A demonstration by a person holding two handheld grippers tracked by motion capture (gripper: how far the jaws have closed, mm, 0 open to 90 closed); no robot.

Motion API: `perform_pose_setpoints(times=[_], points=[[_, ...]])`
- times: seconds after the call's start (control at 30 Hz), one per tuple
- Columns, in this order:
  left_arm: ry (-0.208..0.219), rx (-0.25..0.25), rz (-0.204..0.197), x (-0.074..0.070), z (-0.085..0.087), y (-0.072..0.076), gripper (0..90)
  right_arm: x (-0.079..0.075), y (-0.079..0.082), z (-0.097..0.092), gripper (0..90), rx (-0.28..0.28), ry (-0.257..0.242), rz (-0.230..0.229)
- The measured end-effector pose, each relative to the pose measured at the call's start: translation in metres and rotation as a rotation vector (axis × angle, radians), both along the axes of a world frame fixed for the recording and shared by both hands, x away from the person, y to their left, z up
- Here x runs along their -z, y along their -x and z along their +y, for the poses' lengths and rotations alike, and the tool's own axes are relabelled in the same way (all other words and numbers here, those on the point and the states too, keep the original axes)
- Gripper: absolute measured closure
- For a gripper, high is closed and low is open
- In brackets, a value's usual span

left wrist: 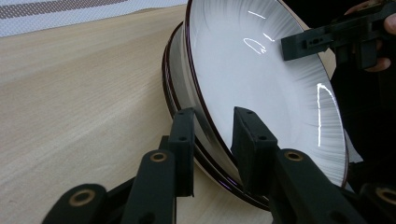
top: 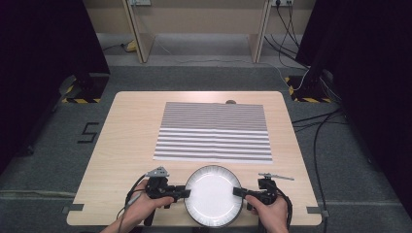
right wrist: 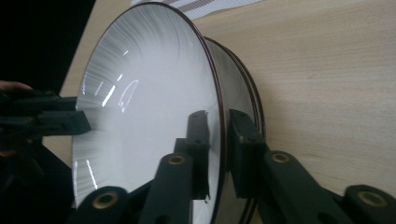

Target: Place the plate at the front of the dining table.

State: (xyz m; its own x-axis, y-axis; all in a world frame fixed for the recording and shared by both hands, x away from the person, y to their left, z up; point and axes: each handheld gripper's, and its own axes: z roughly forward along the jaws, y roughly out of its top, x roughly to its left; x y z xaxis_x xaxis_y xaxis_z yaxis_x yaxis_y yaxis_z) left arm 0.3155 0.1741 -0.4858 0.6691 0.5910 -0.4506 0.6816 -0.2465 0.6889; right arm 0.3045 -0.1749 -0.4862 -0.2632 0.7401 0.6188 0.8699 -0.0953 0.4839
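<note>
Gripping one white plate (top: 213, 195) from both sides at the near edge of the wooden surface (top: 126, 131). Left gripper (top: 186, 192) fingers (left wrist: 181, 140) nearly closed, straddling the left rim; right gripper (top: 237, 191) fingers (right wrist: 198, 135) likewise, pinching the right rim. A second plate (left wrist: 173, 70) directly beneath the first, two stacked in all. One striped cloth (top: 214, 131) lying flat farther away, apart from the plates.
</note>
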Motion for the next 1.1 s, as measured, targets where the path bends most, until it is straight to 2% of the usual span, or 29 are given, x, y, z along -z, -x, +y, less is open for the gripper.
perform_pose_setpoints(times=[0.03,0.13,0.17,0.27,0.37,0.4,0.43,0.47,0.6,0.63,0.77,0.8,0.9,1.03,1.1], points=[[-0.012,0.000,-0.018,0.001,-0.001,-0.001,70.4,0.001,0.000,-0.001,83.1,0.003,0.013,0.000],[-0.004,0.000,-0.015,0.002,-0.001,-0.002,69.9,0.002,0.001,-0.001,83.2,0.017,0.004,-0.004],[0.005,0.000,-0.006,0.004,-0.001,-0.004,68.2,0.002,0.003,-0.001,83.6,0.026,0.004,-0.015],[-0.005,-0.003,0.014,0.006,-0.002,-0.007,57.2,0.004,0.004,-0.001,84.1,0.040,-0.010,-0.028],[0.000,0.006,0.023,0.006,-0.003,-0.008,54.8,0.004,0.006,-0.001,84.3,0.049,-0.014,-0.039],[0.009,0.012,0.027,0.005,-0.003,-0.010,54.7,0.003,0.007,0.000,84.5,0.055,-0.016,-0.063],[0.009,0.012,0.027,0.005,-0.003,-0.010,54.3,0.003,0.007,0.000,84.5,0.055,-0.016,-0.063],[0.004,0.019,0.007,0.003,-0.004,-0.012,54.4,0.002,0.007,0.001,84.7,0.057,-0.014,-0.093],[-0.017,0.037,-0.025,0.001,-0.005,-0.014,59.8,0.001,0.008,0.002,84.7,0.057,-0.005,-0.139],[-0.032,0.054,-0.050,0.001,-0.007,-0.015,63.7,0.000,0.008,0.002,84.7,0.057,-0.004,-0.143],[-0.090,0.076,-0.120,-0.003,-0.010,-0.015,69.2,-0.001,0.008,0.003,84.0,0.049,0.013,-0.156],[-0.090,0.076,-0.120,-0.003,-0.010,-0.015,70.8,-0.001,0.008,0.003,84.0,0.049,0.013,-0.156],[-0.037,0.052,-0.072,-0.004,-0.007,-0.018,72.7,-0.002,0.008,0.003,83.8,0.029,0.017,-0.158],[-0.029,0.038,-0.088,-0.003,-0.008,-0.016,73.7,-0.001,0.008,0.000,82.8,0.016,0.002,-0.138],[-0.021,0.027,-0.120,-0.004,-0.009,-0.015,74.0,0.000,0.009,-0.002,80.6,-0.004,0.001,-0.123]])
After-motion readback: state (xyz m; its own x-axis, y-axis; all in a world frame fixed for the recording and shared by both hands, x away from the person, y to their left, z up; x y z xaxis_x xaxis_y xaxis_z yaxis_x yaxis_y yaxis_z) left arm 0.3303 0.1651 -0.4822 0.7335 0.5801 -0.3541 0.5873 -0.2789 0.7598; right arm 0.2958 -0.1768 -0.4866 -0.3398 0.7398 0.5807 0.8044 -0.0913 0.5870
